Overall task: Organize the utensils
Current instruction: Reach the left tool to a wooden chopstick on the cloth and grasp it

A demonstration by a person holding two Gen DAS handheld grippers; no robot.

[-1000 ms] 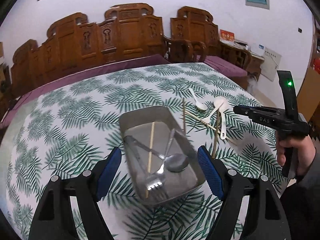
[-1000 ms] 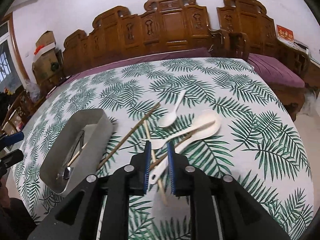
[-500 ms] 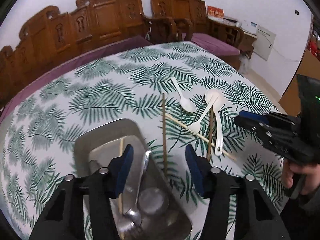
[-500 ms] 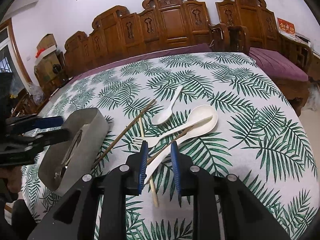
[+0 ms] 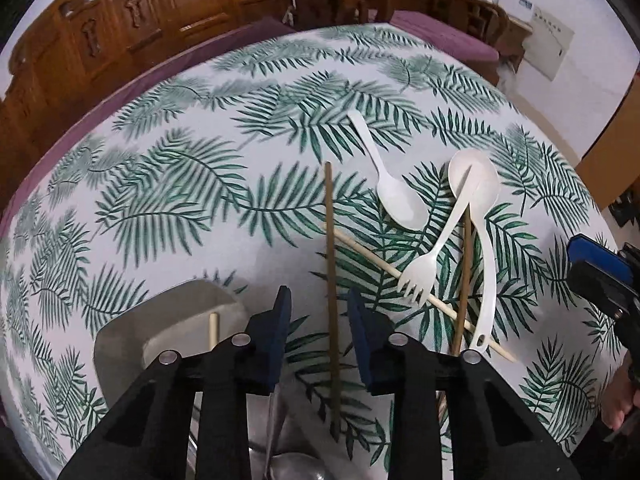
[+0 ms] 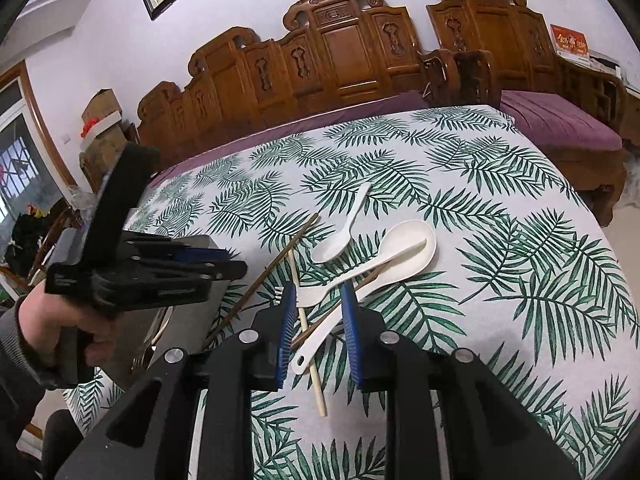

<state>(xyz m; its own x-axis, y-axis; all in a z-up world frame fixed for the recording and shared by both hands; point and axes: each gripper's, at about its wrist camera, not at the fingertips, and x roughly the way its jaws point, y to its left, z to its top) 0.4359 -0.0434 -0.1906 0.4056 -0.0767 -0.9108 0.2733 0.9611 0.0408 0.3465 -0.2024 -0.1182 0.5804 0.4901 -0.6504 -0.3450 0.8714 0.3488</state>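
Left gripper [image 5: 320, 312] jaws parted, straddling dark chopstick [image 5: 330, 264] without contact; right gripper [image 6: 318, 320] jaws parted over white spoon handle [image 6: 316, 340].

Even, soft indoor light, faint shadows under utensils on the tabletop [image 5: 248, 184]; no harsh glare. Heavy fisheye bending plus black vignette at corners. Center sharp, far edge of the left view slightly soft.

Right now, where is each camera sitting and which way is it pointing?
Left wrist: on the left gripper, looking down at the dark brown chopstick beside the grey metal tray; its own open fingers show.
Right wrist: on the right gripper, facing the long-handled white plastic spoon; its fingers show.
Shared: the leaf-print tablecloth, chopstick and spoon.
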